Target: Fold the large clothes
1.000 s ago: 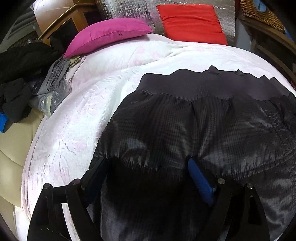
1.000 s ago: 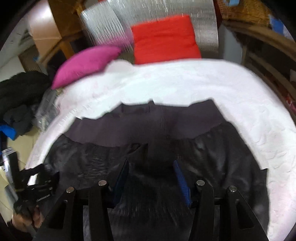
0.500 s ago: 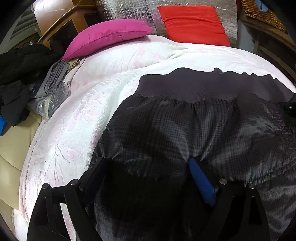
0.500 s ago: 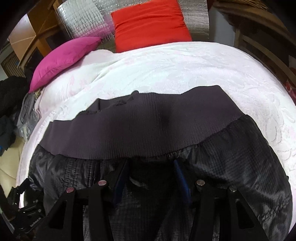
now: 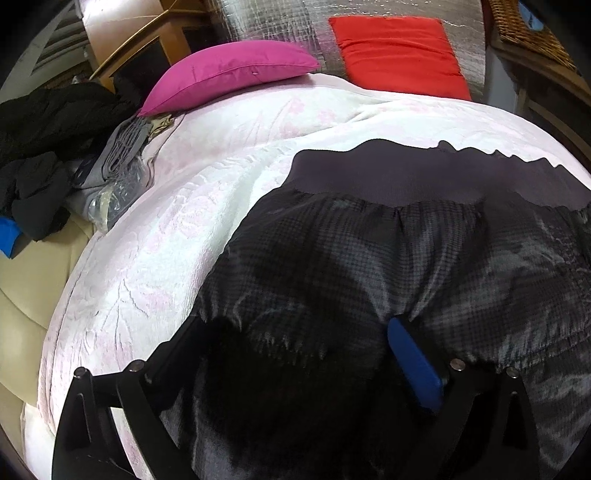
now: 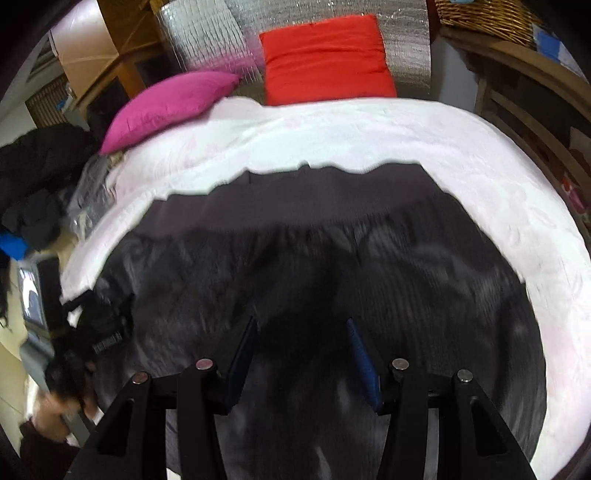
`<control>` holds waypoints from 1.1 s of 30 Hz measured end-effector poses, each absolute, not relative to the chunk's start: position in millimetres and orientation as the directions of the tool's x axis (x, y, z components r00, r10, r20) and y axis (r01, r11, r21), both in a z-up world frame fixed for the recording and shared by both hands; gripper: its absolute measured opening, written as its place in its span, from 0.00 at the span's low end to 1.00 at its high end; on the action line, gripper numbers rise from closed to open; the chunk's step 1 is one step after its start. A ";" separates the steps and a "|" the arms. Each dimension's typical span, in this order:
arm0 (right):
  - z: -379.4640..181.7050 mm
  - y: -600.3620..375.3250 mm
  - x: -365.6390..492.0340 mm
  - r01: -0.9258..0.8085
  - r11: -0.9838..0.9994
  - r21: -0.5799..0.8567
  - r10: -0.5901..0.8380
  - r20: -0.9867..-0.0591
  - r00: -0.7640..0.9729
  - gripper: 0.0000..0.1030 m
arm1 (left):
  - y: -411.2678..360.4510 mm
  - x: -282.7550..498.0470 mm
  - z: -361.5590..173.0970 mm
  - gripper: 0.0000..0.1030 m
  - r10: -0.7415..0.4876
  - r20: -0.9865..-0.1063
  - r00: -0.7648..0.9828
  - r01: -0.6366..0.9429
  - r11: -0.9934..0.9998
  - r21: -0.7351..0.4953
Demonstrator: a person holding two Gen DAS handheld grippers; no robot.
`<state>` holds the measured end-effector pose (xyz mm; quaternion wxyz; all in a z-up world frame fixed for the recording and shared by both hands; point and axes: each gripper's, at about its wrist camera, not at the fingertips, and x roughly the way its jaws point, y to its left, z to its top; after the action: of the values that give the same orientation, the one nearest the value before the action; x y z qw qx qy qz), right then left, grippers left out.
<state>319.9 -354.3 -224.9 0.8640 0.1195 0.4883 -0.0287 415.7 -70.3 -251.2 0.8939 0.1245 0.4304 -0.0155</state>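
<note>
A dark, shiny padded jacket (image 5: 369, 258) with a ribbed grey hem (image 5: 406, 177) lies spread on the white bedspread (image 5: 166, 229). My left gripper (image 5: 299, 332) hovers low over the jacket's near left part. Its jaws are opening wide, and the fabric lies loose between its fingers (image 5: 413, 362). In the blurred right wrist view the same jacket (image 6: 424, 266) fills the middle. My right gripper (image 6: 301, 332) stands half closed, and a dark fold of the jacket fills the gap between its pads (image 6: 362, 362). The left gripper's body (image 6: 99, 332) and a person's hand (image 6: 55, 406) show at the lower left there.
A magenta pillow (image 5: 229, 74) and a red cushion (image 5: 399, 55) lean at the head of the bed, against silver foil (image 5: 277, 22). Dark clothes (image 5: 48, 125) and a grey garment (image 5: 118, 162) are heaped off the left edge. Wooden furniture with a wicker basket (image 6: 487, 14) stands on the right.
The right gripper went forward until the ribbed hem was just ahead of it, then drew back. The left gripper's fingers spread a little wider and its view barely shifted.
</note>
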 end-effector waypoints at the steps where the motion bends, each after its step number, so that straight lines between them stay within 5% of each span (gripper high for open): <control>1: -230.0 -352.5 320.5 0.168 0.973 0.161 0.054 -0.857 0.513 0.53 | -69.8 416.1 -251.2 0.98 0.082 -0.775 0.627 0.129 0.970 0.207; 15: -267.6 -369.0 377.0 0.235 0.959 0.155 0.013 -0.857 0.515 0.53 | -73.7 432.8 -261.0 1.00 0.041 -0.780 0.624 0.132 0.979 0.157; 21: -236.7 -389.6 341.8 0.271 0.932 0.242 0.048 -0.821 0.569 0.53 | -78.3 409.6 -240.5 1.00 0.065 -0.776 0.627 0.172 0.960 0.220; 27: -210.7 -425.1 283.8 0.389 0.915 0.107 -0.156 -0.795 0.586 0.53 | -76.2 365.3 -215.2 1.00 0.019 -0.758 0.652 0.227 0.949 0.219; 33: -239.9 -441.5 256.4 0.406 0.911 0.075 -0.158 -0.844 0.512 0.53 | -69.0 343.6 -218.6 1.00 0.085 -0.753 0.653 0.179 0.948 0.262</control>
<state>256.4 -441.5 -239.9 0.8592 0.1329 0.4659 -0.1642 343.6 -69.0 -218.6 0.8952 0.1586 0.4157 -0.0261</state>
